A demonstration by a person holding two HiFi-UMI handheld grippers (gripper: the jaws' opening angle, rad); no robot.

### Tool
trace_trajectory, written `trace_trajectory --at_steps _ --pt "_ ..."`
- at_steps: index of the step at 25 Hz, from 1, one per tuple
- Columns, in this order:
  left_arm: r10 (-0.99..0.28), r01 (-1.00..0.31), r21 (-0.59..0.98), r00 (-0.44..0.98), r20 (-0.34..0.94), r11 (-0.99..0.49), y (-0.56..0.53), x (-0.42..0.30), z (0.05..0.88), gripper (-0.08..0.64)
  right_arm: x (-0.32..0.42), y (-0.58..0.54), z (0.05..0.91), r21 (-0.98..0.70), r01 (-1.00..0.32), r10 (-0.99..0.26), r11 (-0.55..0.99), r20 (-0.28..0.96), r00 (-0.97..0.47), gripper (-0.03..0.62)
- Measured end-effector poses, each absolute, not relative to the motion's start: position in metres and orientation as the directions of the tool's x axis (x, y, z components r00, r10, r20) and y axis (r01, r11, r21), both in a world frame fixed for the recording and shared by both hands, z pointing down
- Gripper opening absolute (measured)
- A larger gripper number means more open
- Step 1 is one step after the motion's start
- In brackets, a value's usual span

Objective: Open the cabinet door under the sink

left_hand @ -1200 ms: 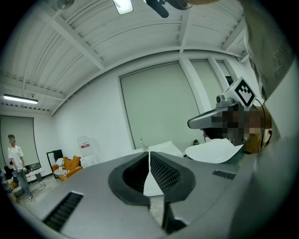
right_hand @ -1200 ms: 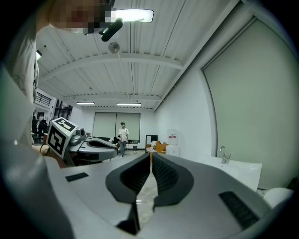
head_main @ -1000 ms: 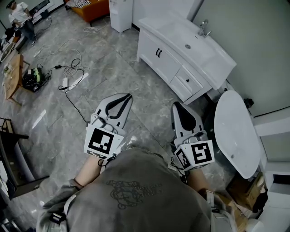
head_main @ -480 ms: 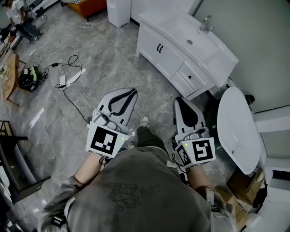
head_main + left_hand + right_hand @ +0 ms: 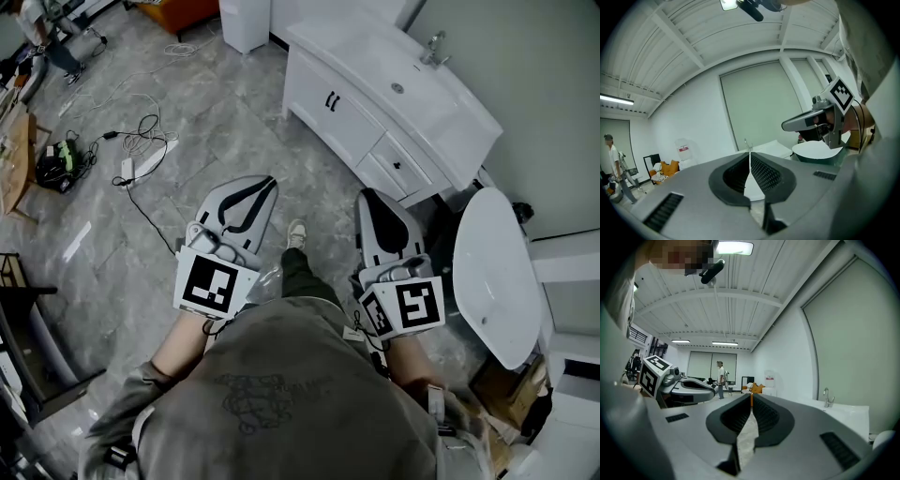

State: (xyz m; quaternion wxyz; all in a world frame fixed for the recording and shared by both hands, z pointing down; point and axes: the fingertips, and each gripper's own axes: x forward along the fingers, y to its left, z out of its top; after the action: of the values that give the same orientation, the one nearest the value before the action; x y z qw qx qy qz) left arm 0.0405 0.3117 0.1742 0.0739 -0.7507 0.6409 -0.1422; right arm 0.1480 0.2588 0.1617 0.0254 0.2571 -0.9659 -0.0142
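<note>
well, i hold the left gripper [image 5: 267, 185] and right gripper [image 5: 367, 195] both pressed together, empty, well apart from the closed cabinet door [image 5: 330, 105] under the sink [image 5: 373, 58].

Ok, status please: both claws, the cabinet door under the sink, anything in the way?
Left claw shut, empty; right claw shut, empty. Cabinet door closed, both claws well short of it. Only floor between.
</note>
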Motion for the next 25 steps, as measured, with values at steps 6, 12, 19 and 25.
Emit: trace_trajectory --at_steps 6,12,19,25 --pt "-0.981 -0.945 -0.287 0.119 0.153 -0.159 0.257 0.017 0.183 0.023 0.126 0.195 0.171 0.02 -0.491 -0.492 0.871 0.067 -0.868 0.035" --pt "-0.976 -0.948 -0.278 0.102 0.194 -0.154 0.196 -0.009 0.195 0.023 0.101 0.128 0.18 -0.009 -0.492 -0.49 0.87 0.074 -0.868 0.035" --pt "-0.958 -0.945 -0.264 0.125 0.258 -0.194 0.119 -0.032 0.209 0.023 0.082 0.055 0.196 -0.043 -0.499 -0.491 0.865 0.128 -0.862 0.034" --pt "-0.948 -0.939 -0.262 0.144 0.284 -0.221 0.053 -0.046 0.217 0.023 0.061 -0.008 0.205 -0.046 -0.495 -0.483 0.868 0.159 -0.861 0.035"
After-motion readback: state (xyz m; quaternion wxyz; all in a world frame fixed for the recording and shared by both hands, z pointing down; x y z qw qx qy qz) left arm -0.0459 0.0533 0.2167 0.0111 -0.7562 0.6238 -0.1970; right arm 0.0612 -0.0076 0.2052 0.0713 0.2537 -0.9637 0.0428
